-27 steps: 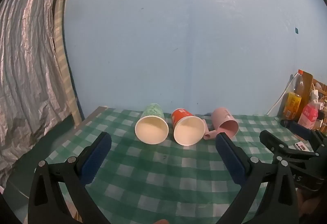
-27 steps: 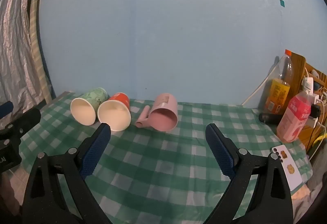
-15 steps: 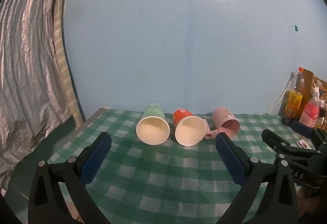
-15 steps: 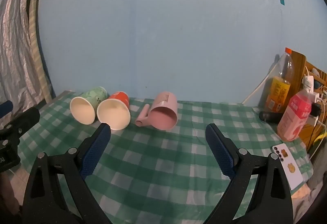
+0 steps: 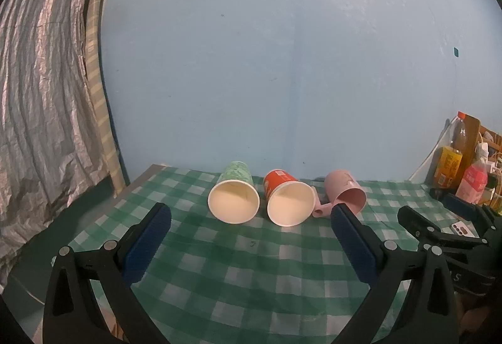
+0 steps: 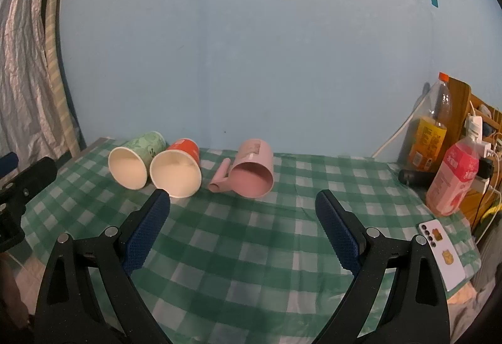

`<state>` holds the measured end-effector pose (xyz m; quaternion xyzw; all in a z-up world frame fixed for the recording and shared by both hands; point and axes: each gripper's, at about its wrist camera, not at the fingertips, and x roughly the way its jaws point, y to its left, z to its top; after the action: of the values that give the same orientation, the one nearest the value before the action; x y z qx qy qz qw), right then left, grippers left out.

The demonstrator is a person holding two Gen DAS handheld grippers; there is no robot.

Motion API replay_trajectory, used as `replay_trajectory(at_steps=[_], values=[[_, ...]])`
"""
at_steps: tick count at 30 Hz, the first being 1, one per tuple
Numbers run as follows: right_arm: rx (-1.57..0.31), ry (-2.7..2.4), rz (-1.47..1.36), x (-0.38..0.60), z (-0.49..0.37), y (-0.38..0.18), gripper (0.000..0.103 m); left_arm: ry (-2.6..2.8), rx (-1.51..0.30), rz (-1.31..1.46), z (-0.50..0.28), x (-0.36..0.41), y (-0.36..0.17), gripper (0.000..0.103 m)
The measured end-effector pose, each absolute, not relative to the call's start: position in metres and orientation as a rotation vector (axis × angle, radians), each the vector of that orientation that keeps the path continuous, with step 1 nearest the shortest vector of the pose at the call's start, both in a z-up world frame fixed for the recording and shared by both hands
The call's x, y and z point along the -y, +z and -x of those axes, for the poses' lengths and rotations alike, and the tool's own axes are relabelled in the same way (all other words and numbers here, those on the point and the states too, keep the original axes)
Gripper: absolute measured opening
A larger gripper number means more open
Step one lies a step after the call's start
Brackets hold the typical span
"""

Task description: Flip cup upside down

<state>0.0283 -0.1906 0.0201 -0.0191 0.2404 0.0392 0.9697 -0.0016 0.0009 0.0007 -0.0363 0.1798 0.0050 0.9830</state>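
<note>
Pretty dim, bluish light throughout, and colours are left flat. Soft sheen is seen on the wall above the fingers. Only faint shadows are cast under the cups. Edges are heavily bent and vignetted by fisheye; mild softness overall.

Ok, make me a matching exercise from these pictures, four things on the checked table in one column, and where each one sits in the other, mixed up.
Things:
1. green paper cup
2. red paper cup
3. pink mug
4. phone

Places:
A. lying on its side, between the two other cups
B. flat near the table's right edge
C. on its side, leftmost of the three cups
D. on its side, handle pointing left, rightmost of the three cups

Pairs: 1-C, 2-A, 3-D, 4-B
</note>
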Motion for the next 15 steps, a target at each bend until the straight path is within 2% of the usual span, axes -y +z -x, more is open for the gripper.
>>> replay_trajectory(at_steps=[15], values=[[-0.498,0.079,0.025,0.1888,-0.0307,0.0186,0.093,0.007,-0.367,0.066,0.0011,-0.0012,-0.0007,0.103]])
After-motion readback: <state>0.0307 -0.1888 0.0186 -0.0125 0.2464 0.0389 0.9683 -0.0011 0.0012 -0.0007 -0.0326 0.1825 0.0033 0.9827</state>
